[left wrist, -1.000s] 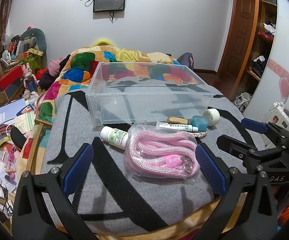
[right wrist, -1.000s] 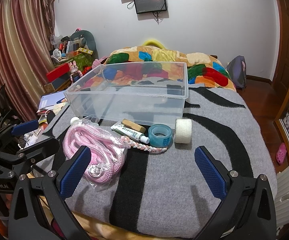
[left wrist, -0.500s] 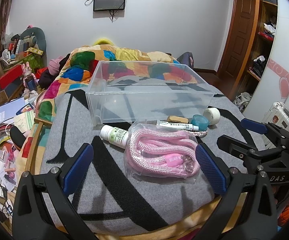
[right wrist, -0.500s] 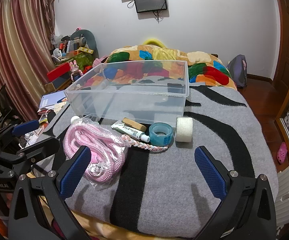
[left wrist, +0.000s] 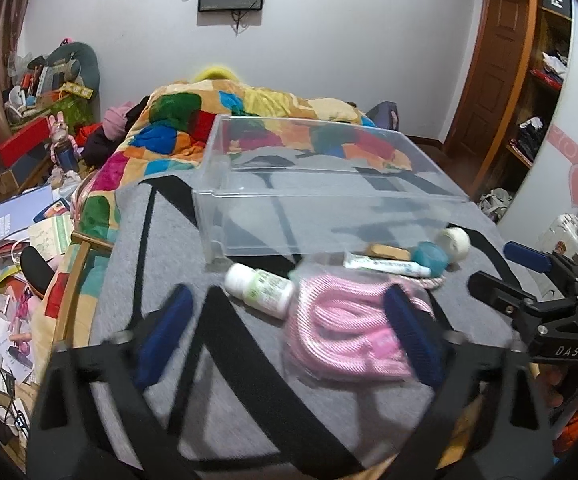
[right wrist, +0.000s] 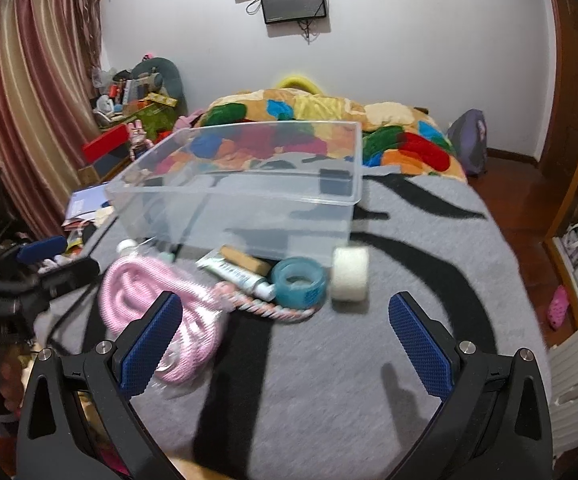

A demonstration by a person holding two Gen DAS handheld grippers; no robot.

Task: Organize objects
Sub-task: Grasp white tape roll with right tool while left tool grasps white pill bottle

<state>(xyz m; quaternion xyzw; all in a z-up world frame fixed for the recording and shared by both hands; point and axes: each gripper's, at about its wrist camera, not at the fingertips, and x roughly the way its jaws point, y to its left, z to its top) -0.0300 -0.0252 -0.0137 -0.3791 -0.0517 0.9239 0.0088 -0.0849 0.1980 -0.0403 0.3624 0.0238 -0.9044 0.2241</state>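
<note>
A clear plastic bin (left wrist: 329,220) (right wrist: 249,208) stands empty on the grey blanket. In front of it lie a bagged pink rope (left wrist: 345,332) (right wrist: 149,296), a white bottle (left wrist: 259,288), a white tube (left wrist: 385,266) (right wrist: 237,276), a tan bar (right wrist: 245,258), a teal tape roll (right wrist: 299,282) (left wrist: 431,256), a white tape roll (right wrist: 349,274) (left wrist: 455,242) and a braided cord (right wrist: 273,312). My left gripper (left wrist: 289,332) is open over the bottle and the rope. My right gripper (right wrist: 285,340) is open, just short of the tapes.
A colourful quilt (left wrist: 217,120) lies behind the bin. The floor at the left (left wrist: 17,240) is strewn with papers and boxes. A wardrobe and door (left wrist: 501,80) stand at the right. The blanket's front edge is close under both grippers.
Both grippers have moved forward toward the row of objects; the left one has also shifted left and now straddles the bottle and rope. Nothing has been picked up.
</note>
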